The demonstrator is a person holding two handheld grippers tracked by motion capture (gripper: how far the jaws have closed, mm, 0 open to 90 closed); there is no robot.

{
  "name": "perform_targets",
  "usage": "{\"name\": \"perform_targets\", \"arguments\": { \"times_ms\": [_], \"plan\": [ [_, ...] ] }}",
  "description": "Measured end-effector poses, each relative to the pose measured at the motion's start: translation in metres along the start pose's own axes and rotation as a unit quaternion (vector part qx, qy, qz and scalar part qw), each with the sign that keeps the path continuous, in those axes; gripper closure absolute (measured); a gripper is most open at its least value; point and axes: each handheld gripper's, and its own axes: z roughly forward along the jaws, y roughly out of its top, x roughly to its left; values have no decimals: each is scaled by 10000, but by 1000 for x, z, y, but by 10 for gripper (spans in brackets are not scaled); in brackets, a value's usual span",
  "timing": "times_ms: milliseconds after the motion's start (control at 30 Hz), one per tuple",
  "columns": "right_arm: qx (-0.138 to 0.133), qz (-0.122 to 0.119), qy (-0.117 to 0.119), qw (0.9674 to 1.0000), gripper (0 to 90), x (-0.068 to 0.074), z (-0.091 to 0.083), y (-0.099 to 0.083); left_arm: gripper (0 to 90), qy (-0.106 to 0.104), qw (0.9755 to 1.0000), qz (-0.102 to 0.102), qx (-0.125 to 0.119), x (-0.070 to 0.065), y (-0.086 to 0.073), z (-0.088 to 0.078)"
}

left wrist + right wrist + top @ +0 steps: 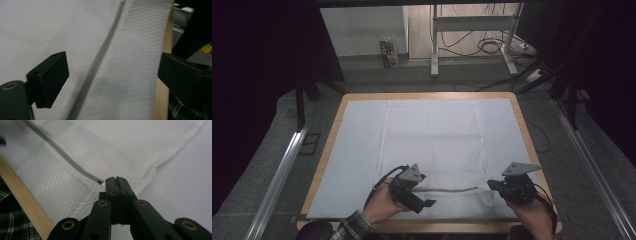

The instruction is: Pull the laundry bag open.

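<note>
I am pinching the mesh bag (434,150) shut-jawed with my right gripper (116,180) by its zipper (62,155) end, while my left gripper (424,200) is hovering open-jawed, zipper unmoved.

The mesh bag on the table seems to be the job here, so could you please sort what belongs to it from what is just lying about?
In the job:
white mesh bag
its grey zip
right claw, shut on the bag at the zip's end
left claw, open over the zip

Lying about:
carton on the floor
floor cables

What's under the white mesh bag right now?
The mesh bag lies on a pale blue sheet covering the wooden table. Whatever is inside or directly beneath it is hidden.
</note>
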Motion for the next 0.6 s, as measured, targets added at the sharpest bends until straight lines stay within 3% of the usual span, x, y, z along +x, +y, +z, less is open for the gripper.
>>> {"name": "perform_targets", "arguments": {
  "times_ms": [67,167,233,433,600],
  "plan": [
    [-131,137,39,9998,877,-3,-4,5,135,-178,9998,68,-7,-7,7,12],
    [-227,131,20,9997,877,-3,-6,10,168,-431,9988,251,-18,-21,18,32],
    [-256,139,16,9996,877,-3,-6,11,176,-479,9984,288,-14,-25,21,37],
    [-354,96,2,9993,876,0,-7,19,251,-420,9965,707,117,-47,35,61],
    [-415,122,16,9991,876,0,-9,22,394,45,9936,1059,392,-58,40,75]
  ]
}}
